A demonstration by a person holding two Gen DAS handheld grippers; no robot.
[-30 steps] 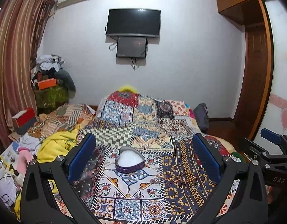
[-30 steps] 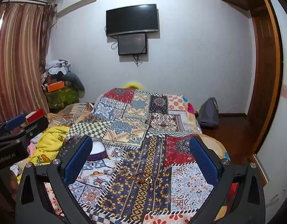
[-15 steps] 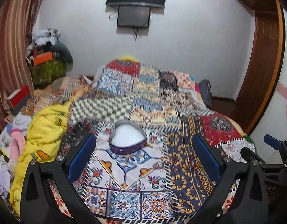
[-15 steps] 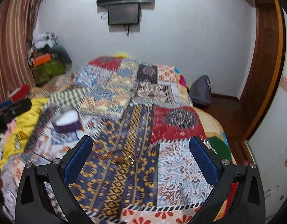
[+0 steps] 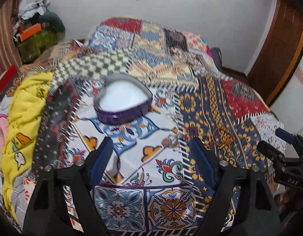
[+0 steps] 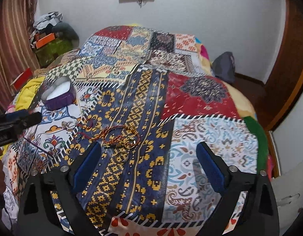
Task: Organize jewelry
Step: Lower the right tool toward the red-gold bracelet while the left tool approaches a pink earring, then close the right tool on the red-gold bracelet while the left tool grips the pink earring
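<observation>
Bed quilt (image 6: 200, 102) nearer than before; both tongs, left (image 5: 151, 157) and right (image 6: 149, 159), lower, wide open, empty. Red-gold bracelets (image 6: 119, 137) tangled; heart box (image 5: 122, 101) lidless.

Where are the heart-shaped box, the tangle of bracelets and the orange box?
heart-shaped box (image 5: 122, 100): left wrist view, white inside.
bracelets (image 6: 119, 135): right wrist view, middle of the tangle.
orange box (image 6: 45, 39): right wrist view, its side.
</observation>
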